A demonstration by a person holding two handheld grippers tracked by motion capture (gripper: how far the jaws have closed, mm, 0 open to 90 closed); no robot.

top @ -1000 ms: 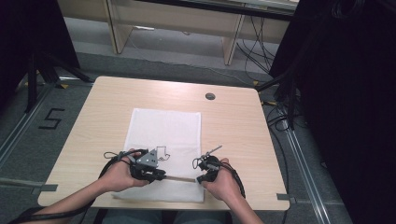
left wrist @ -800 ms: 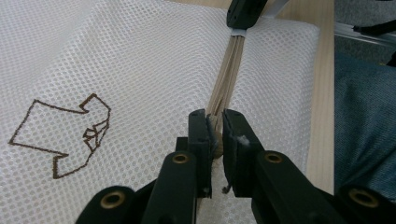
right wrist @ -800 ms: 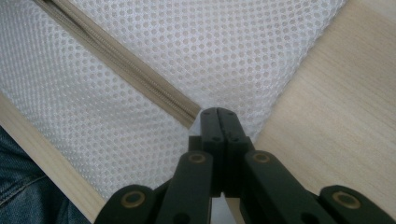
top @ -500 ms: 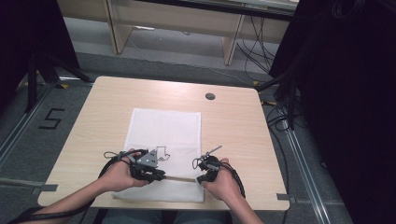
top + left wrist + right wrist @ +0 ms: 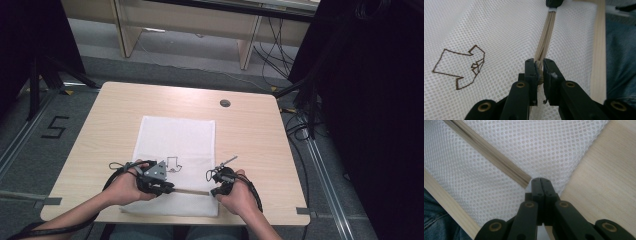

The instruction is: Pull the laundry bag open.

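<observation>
1. White mesh bag point(image 5: 175, 150) is spread flat on the table point(image 5: 255, 135), its zipper point(image 5: 546, 37) running along the near edge between the two grippers.
2. The zipper pull point(image 5: 539, 68) is pinched by the left gripper point(image 5: 539, 67), apparently to slide it.
3. The bag's corner is clamped by the right gripper point(image 5: 540, 181), jaws pressed together, likely to keep the zipper taut.

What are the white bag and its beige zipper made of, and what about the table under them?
White bag: looks like synthetic mesh fabric, matte, with a regular grid of tiny holes and a brown stitched outline. Zipper: beige woven tape with fine ribbed teeth, probably nylon or plastic; the left tool pinches its end. Table: pale wood-grain top, smooth, likely laminate rather than solid wood.
</observation>
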